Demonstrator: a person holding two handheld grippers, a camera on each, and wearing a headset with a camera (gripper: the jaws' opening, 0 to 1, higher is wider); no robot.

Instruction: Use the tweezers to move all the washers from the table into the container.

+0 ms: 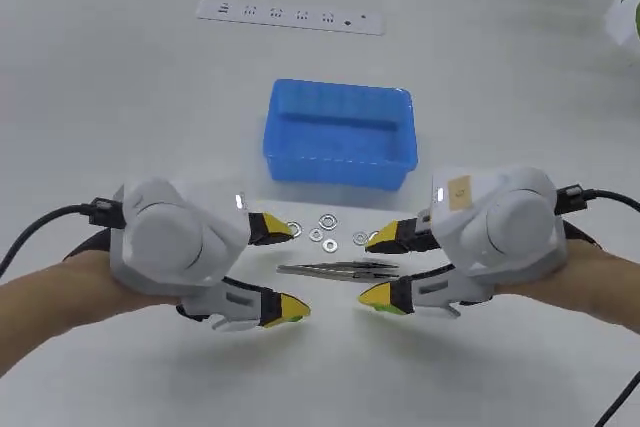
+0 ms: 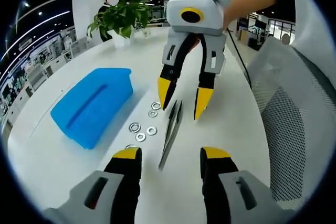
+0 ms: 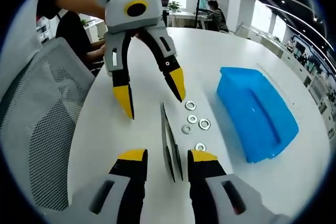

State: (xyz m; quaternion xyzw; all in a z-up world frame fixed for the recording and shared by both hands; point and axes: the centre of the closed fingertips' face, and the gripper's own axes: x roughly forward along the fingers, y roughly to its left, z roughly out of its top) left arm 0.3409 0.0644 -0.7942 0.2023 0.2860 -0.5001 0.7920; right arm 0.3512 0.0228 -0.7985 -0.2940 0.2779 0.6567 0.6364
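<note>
- The washers (image 1: 325, 232) lie in a loose cluster on the white table (image 1: 150, 107), near the front wall of the blue container (image 1: 340, 162) but apart from it.
- They look small, flat, hard and light, and are likely to skid on the smooth top. A pinch across one ring's rim seems the surest hold.
- The tweezers (image 1: 338, 269) lie flat just beside the washers, on the person's side. They look like thin, springy metal, best taken partway along the legs so that a squeeze closes the tips.
- The left gripper (image 1: 295, 270) and the right gripper (image 1: 368, 268) face each other across the tweezers, both spread wide and holding nothing.
- In the right gripper view one end of the tweezers lies between its jaws; whether a jaw touches it I cannot tell.
</note>
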